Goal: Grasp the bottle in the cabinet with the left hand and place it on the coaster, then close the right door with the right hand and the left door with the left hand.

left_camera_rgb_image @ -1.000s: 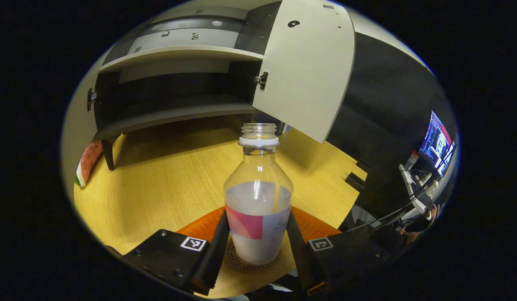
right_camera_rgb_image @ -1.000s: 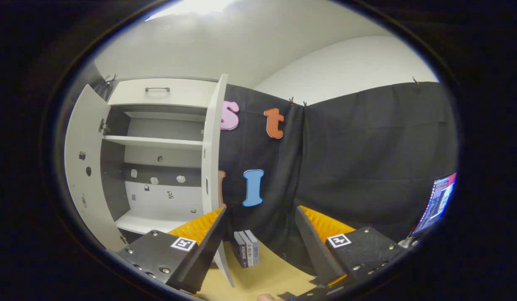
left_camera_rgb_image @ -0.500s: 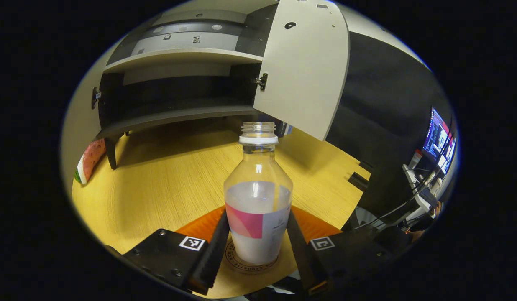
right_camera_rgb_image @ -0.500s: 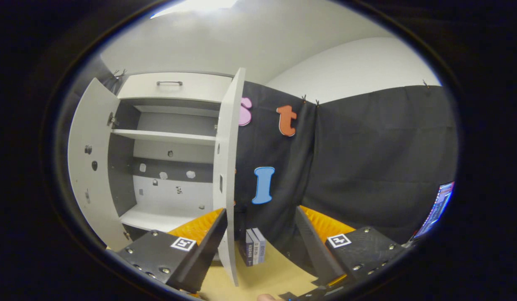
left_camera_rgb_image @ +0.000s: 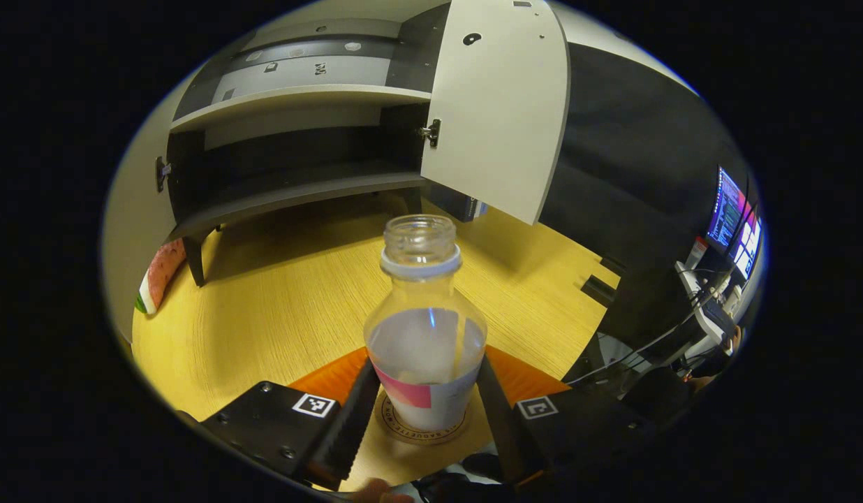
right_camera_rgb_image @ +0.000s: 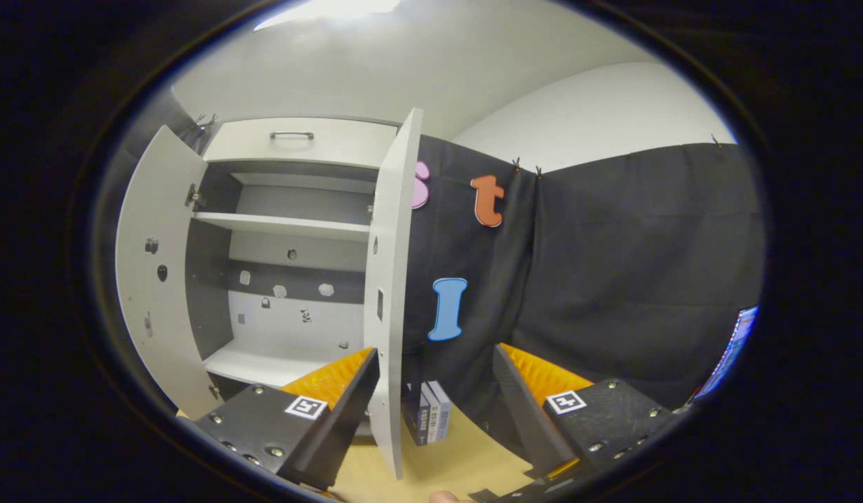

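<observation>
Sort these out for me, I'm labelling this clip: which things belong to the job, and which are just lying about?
Job:
bottle
coaster
right door
left door
left hand-held gripper
right hand-held gripper

Lying about:
books
watermelon-slice cushion
monitor

Black screw-studded gripper (left_camera_rgb_image: 424, 419) bodies, square tags

Both views face the open cabinet (left_camera_rgb_image: 299, 140) (right_camera_rgb_image: 285, 230), the left from nearer.

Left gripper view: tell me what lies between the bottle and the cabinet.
In the left gripper view, only bare wooden tabletop lies between the bottle on its coaster and the cabinet; nothing stands on that stretch.
</observation>
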Tool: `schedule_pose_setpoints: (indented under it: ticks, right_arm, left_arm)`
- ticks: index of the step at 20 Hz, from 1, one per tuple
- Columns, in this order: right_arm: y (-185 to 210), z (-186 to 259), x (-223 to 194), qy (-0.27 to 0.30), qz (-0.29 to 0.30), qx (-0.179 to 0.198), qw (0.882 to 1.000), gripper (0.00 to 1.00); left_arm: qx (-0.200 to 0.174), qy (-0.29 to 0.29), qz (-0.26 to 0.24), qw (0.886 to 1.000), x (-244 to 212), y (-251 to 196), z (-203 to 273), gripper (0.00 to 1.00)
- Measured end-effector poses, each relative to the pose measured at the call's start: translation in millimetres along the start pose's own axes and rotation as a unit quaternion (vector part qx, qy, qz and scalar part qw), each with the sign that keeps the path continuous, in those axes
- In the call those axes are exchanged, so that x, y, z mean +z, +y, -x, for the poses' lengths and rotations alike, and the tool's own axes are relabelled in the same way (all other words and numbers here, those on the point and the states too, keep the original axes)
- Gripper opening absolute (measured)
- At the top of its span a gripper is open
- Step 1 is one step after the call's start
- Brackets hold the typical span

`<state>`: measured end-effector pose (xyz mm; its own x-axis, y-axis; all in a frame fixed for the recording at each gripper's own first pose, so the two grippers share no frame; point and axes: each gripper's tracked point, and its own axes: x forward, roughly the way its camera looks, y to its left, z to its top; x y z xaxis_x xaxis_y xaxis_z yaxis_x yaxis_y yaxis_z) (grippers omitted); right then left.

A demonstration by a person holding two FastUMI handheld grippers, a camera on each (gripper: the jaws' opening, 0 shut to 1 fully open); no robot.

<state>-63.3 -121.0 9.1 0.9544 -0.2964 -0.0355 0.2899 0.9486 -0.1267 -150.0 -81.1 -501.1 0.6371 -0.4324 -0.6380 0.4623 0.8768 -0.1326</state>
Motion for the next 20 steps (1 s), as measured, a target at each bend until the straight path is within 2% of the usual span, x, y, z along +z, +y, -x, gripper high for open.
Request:
schedule_pose_setpoints:
  ticks: [8,9,10,11,17,20]
  right_arm:
    - [12,-3,-2,0.002,0.002,0.019,1.000,0.98]
    - [14,-4,-2,0.002,0.002,0.021,1.000,0.98]
    - [15,-4,-3,0.002,0.001,0.023,1.000,0.94]
    - [16,-4,-4,0.003,0.001,0.024,1.000,0.98]
    - [13,-6,-10,-0.002,-0.003,0.025,1.000,0.98]
    - [9,-9,-15,0.001,-0.016,0.027,1.000,0.98]
  left_arm:
    - [0.003,-0.009,0.004,1.000,12,-2,9,0.80]
    - [0.002,-0.016,0.004,1.000,19,-3,12,0.80]
    - [0.000,-0.021,0.002,1.000,24,-5,15,0.80]
    - [-0.002,-0.028,-0.001,1.000,33,-7,19,0.80]
    - [-0.014,-0.097,-0.013,0.995,100,-24,46,0.80]
    - [-0.004,-0.112,-0.021,0.993,125,-24,59,0.79]
